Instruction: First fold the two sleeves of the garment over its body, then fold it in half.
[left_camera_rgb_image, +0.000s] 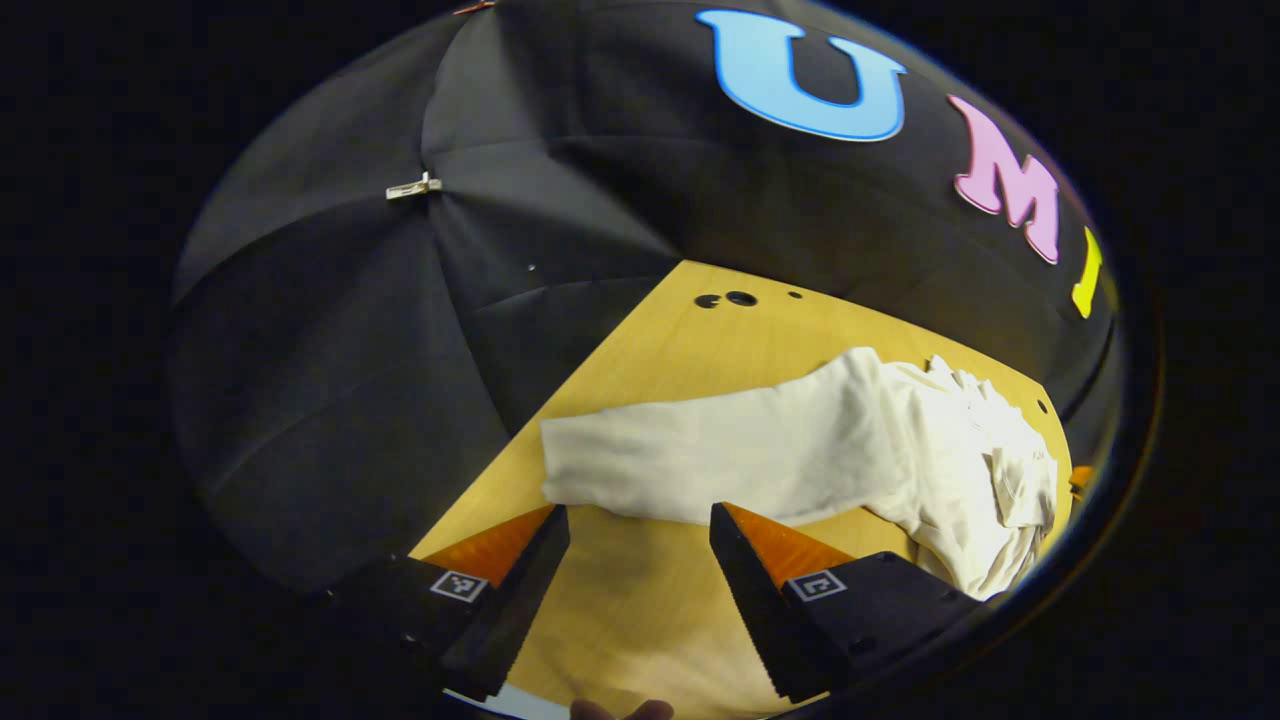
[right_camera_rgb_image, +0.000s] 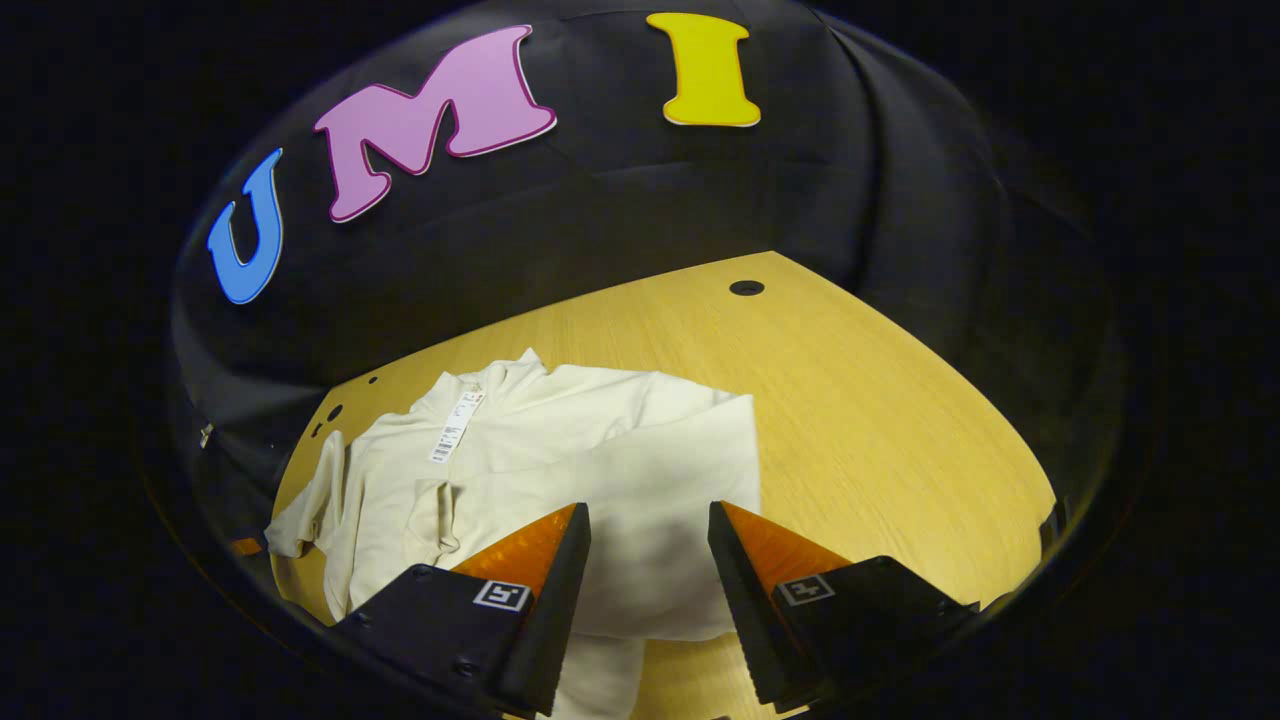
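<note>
In the left gripper view the left gripper (left_camera_rgb_image: 640, 525) stood at the bottom of the frame with its jaws spread wide and nothing between them, above bare table. Just beyond the tips lay the cream long-sleeved knit garment (left_camera_rgb_image: 800, 450), one sleeve stretched flat toward centre left, its body bunched at the right edge. In the right gripper view the right gripper (right_camera_rgb_image: 648, 525) also held its jaws wide apart and empty over the garment (right_camera_rgb_image: 600, 470), which lay lower left of centre on the light wooden table (right_camera_rgb_image: 880, 420), a sleeve folded across the body, a white tag (right_camera_rgb_image: 452, 428) showing at the collar.
</note>
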